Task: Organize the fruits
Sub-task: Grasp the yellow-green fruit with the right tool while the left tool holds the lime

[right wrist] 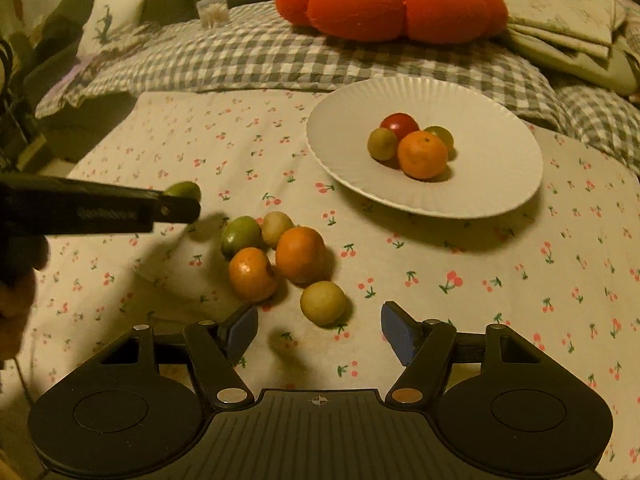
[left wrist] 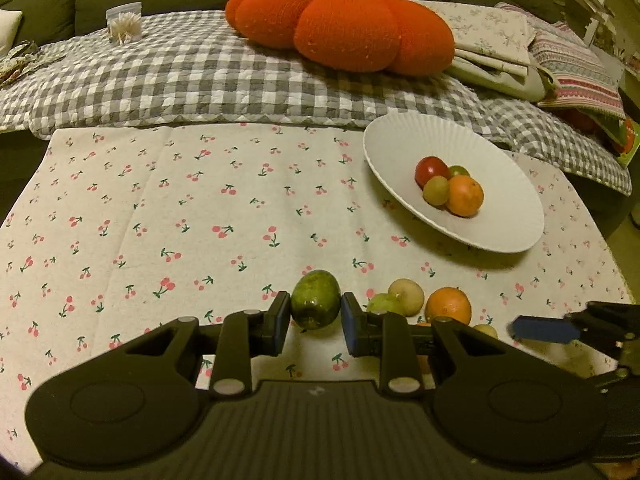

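My left gripper (left wrist: 315,316) is shut on a green oval fruit (left wrist: 315,299) and holds it above the cherry-print cloth; it shows from the side in the right wrist view (right wrist: 176,204), with the fruit (right wrist: 184,190) at its tip. My right gripper (right wrist: 319,330) is open and empty, just short of a pale yellow-green fruit (right wrist: 323,303). Beyond that lie two oranges (right wrist: 301,254) (right wrist: 252,274), a green fruit (right wrist: 241,235) and a pale fruit (right wrist: 277,227). The white plate (right wrist: 480,184) holds a red fruit (right wrist: 400,123), an orange (right wrist: 422,155) and two green fruits.
A big orange pumpkin cushion (left wrist: 340,28) lies on the grey checked quilt (left wrist: 160,80) behind the table. Folded cloths (left wrist: 492,48) are stacked at the back right. A jar of cotton swabs (left wrist: 125,22) stands at the back left.
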### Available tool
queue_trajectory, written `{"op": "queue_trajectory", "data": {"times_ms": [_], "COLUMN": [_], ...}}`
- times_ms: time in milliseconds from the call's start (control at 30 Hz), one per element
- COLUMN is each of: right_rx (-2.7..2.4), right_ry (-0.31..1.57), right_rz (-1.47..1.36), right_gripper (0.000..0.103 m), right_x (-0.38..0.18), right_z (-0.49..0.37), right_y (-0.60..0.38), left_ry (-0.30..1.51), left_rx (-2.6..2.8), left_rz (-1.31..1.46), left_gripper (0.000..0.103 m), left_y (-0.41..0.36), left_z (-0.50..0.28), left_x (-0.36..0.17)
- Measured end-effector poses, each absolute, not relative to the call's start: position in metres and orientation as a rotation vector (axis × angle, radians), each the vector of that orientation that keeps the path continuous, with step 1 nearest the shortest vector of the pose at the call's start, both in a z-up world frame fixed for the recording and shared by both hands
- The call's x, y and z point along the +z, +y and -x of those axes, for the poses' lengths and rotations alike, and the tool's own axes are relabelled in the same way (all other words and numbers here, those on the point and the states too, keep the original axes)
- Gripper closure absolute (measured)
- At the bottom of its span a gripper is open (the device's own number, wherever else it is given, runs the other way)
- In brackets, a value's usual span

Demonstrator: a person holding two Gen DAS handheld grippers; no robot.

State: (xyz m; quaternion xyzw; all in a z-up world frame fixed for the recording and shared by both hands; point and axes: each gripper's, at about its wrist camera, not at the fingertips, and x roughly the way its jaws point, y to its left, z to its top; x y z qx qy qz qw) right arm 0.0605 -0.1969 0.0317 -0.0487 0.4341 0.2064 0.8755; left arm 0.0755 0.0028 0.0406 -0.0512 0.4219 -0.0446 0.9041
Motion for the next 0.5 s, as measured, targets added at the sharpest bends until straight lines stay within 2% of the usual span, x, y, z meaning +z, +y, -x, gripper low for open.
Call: {"op": "queue_trajectory", "data": {"times_ms": [33,133,200,367,500], "right_rx": [0.43,0.425,0.422,0.417,0.416], "right_ry": [0.902,0.895,0.897,0.893,0.898], "right_rz": [0.112,0.157,0.177,0.199,0.203], "right_gripper": [0.037,0.05,0.071,0.078,0.078], "right_x": [0.03,0.025,0.022,0.02,0.022], "right_z": [-0.062,-0.066,-0.068,-0.069,-0.068], "right_y": [-0.195,-0.19,-0.187,-0.183,-0.183], "left_ry": [0.873,0.874,0.871,0.867,0.865], "left_rx": [-0.095,-0.103,-0.101,-0.093,-0.1], "left_rz": [0.107,0.112,0.115,0.123,0.121], "left_gripper": [0.078,0.077,0.077,0.078,0.077], "left_y": [0.003,0.002,0.004,0.006,0.004], "left_z": [-0.075,-0.074,-0.074,-0.075,-0.073], "left_x": [0.041,0.042,0.043,0.044,0.046]}}
